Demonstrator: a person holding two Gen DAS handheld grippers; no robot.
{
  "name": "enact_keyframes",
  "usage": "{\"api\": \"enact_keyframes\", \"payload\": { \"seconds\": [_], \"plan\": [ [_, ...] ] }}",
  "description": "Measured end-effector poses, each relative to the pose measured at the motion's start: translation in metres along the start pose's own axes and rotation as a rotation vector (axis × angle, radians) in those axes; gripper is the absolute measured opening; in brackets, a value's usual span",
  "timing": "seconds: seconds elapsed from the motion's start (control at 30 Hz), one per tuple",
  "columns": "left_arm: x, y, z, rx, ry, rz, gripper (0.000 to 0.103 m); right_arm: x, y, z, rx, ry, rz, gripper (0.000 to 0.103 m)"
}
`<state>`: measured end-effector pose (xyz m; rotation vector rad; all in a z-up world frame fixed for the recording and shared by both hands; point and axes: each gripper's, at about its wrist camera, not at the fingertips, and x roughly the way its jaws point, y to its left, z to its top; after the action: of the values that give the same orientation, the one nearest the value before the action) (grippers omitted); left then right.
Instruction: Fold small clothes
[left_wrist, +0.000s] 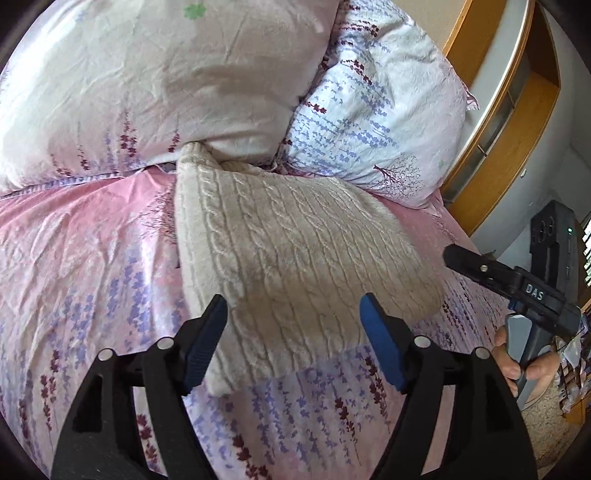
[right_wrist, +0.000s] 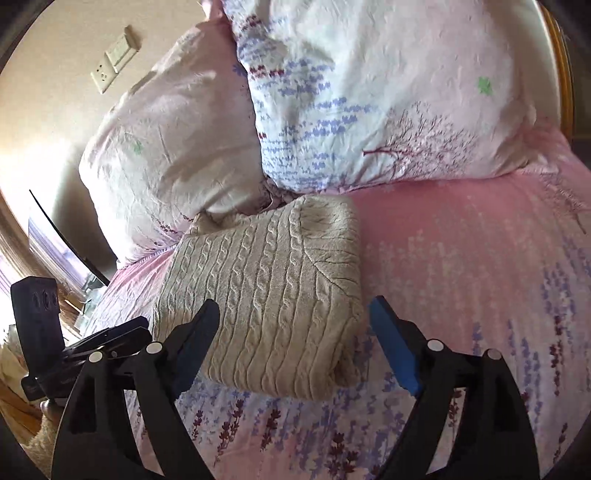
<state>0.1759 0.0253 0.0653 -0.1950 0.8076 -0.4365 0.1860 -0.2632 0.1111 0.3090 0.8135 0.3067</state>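
A cream cable-knit sweater (left_wrist: 295, 258) lies folded into a thick rectangle on the pink floral bed sheet (left_wrist: 85, 266), its far end against the pillows. It also shows in the right wrist view (right_wrist: 273, 295). My left gripper (left_wrist: 293, 332) is open and empty, hovering over the sweater's near edge. My right gripper (right_wrist: 295, 339) is open and empty, its blue pads either side of the sweater's near right corner. The right gripper also shows in the left wrist view (left_wrist: 458, 258) at the far right. The left gripper shows in the right wrist view (right_wrist: 110, 336) at the left.
Two large floral pillows (left_wrist: 155, 85) (left_wrist: 376, 110) stand behind the sweater at the head of the bed. A wooden headboard (left_wrist: 517, 122) is at the right. A wall with sockets (right_wrist: 110, 62) is beyond the left pillow. The bed's side edge drops off near the hand (left_wrist: 524, 362).
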Motion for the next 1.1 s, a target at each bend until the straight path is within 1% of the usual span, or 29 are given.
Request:
{"api": "enact_keyframes", "payload": {
  "seconds": [0.03, 0.07, 0.1, 0.13, 0.17, 0.23, 0.47, 0.57, 0.7, 0.8, 0.9, 1.1],
  "plan": [
    [-0.007, 0.003, -0.005, -0.002, -0.009, 0.018, 0.082, -0.008, 0.003, -0.005, -0.016, -0.02, -0.02, 0.094],
    [-0.012, 0.006, -0.011, -0.007, -0.015, 0.046, 0.087, -0.013, 0.006, -0.009, -0.026, -0.031, -0.043, 0.098],
    [-0.018, 0.008, -0.017, -0.014, -0.022, 0.083, 0.089, -0.019, 0.01, -0.015, -0.04, -0.047, -0.072, 0.102],
    [-0.023, 0.011, -0.023, -0.019, -0.027, 0.117, 0.092, -0.022, 0.012, -0.02, -0.053, -0.061, -0.092, 0.102],
    [-0.026, 0.013, -0.028, -0.02, -0.033, 0.14, 0.093, -0.025, 0.016, -0.025, -0.068, -0.065, -0.11, 0.102],
    [-0.031, 0.014, -0.04, -0.026, -0.03, 0.193, 0.097, -0.023, 0.023, -0.034, -0.088, -0.057, -0.142, 0.102],
    [-0.026, 0.011, -0.061, -0.026, 0.028, 0.289, 0.101, -0.006, 0.043, -0.06, -0.128, 0.04, -0.222, 0.102],
    [-0.022, 0.008, -0.065, -0.017, 0.037, 0.3, 0.101, -0.001, 0.04, -0.068, -0.102, 0.071, -0.216, 0.102],
    [-0.012, 0.007, -0.066, -0.012, 0.07, 0.317, 0.101, 0.011, 0.038, -0.076, -0.093, 0.124, -0.25, 0.102],
    [-0.002, 0.007, -0.067, 0.0, 0.11, 0.352, 0.101, 0.015, 0.04, -0.08, -0.109, 0.14, -0.274, 0.102],
    [0.006, 0.007, -0.07, 0.001, 0.132, 0.355, 0.101, 0.02, 0.042, -0.082, -0.123, 0.153, -0.306, 0.102],
    [0.012, 0.001, -0.075, 0.044, 0.139, 0.402, 0.101, 0.024, 0.036, -0.084, -0.095, 0.175, -0.334, 0.102]
  ]
}}
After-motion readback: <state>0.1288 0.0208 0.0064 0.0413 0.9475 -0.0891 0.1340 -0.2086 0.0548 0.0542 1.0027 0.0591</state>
